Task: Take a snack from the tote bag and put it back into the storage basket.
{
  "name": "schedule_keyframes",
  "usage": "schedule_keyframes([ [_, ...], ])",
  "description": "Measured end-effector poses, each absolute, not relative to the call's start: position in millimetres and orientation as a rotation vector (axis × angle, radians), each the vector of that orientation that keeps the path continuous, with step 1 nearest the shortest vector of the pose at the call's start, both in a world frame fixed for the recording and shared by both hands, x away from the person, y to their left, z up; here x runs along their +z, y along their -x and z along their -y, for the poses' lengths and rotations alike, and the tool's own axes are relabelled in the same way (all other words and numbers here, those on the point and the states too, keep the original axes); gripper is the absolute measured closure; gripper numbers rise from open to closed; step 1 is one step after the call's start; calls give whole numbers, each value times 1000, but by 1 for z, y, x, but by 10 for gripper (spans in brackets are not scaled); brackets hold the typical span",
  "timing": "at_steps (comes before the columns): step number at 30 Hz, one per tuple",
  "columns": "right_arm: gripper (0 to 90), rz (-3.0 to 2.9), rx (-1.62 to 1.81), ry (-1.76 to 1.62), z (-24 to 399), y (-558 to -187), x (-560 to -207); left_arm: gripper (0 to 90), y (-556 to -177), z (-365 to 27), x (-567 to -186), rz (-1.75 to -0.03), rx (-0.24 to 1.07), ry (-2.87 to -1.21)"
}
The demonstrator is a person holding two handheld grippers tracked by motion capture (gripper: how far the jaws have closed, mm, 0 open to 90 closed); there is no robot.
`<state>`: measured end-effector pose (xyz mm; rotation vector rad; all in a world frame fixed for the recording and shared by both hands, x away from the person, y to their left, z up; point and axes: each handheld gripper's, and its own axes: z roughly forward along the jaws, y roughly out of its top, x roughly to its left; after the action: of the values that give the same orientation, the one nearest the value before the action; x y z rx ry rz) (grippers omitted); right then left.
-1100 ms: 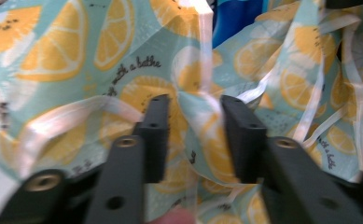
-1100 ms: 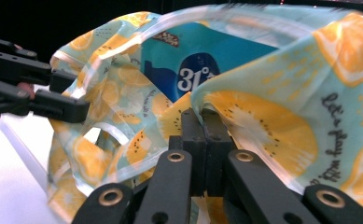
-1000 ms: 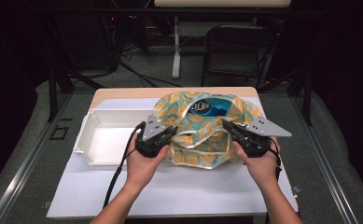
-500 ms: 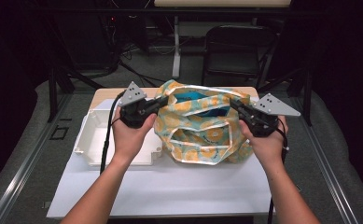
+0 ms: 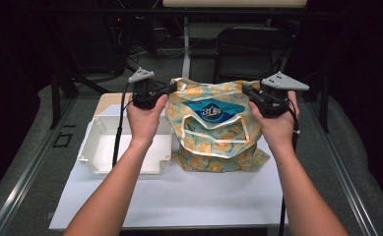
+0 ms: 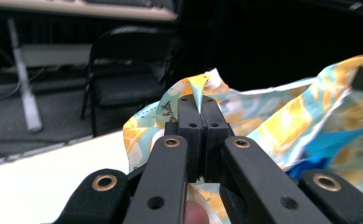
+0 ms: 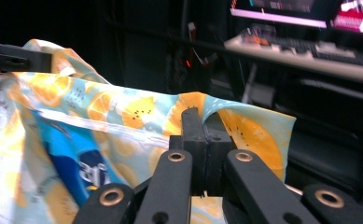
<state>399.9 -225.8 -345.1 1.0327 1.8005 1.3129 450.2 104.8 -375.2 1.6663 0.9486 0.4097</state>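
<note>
Fruit-print bag (image 5: pixel 213 128) stands on the white table (image 5: pixel 179 196), just right of the white tray (image 5: pixel 105 147), and I have it by both top corners. My left gripper (image 5: pixel 172 88) has its jaws pressed together on the bag's left rim; in the left gripper view (image 6: pixel 198 100) a fold of fabric pokes up between the closed pads. My right gripper (image 5: pixel 245 90) pinches the opposite rim the same way, and the right gripper view (image 7: pixel 202 119) shows orange-slice cloth draped over its tips.

I judge the step in hand to be spreading the mouth open, with the rim drawn apart and held up. The next move, as I see it, calls for keeping both pinches firm and the pull even, so neither corner slips out and the bag stays upright.

A blue packet (image 5: pixel 209 109) sits inside with white lettering too small to read for certain. Some script is printed near the left rim, also illegible.
</note>
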Motion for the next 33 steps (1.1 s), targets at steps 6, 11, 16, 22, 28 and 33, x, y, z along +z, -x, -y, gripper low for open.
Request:
schedule_keyframes([
  [6, 890, -1823, 1308, -1156, 230, -414, -363, 833, -459, -98, -401, -998, 309, -1727],
  [11, 831, -1869, 1281, -1231, 243, -416, -389, 781, -454, -102, -417, -1024, 279, -1763],
  [16, 729, -1906, 1247, -1289, 256, -410, -417, 704, -450, -101, -447, -1071, 226, -1838],
  [22, 515, -1881, 1258, -1345, 266, -399, -443, 601, -439, -112, -461, -1088, 222, -1800],
  [28, 364, -1829, 1362, -1358, 276, -385, -446, 255, -422, -129, -458, -1091, 239, -1678],
  [33, 627, -1922, 1417, -1310, 270, -378, -451, 431, -420, -121, -465, -1058, 150, -1743],
])
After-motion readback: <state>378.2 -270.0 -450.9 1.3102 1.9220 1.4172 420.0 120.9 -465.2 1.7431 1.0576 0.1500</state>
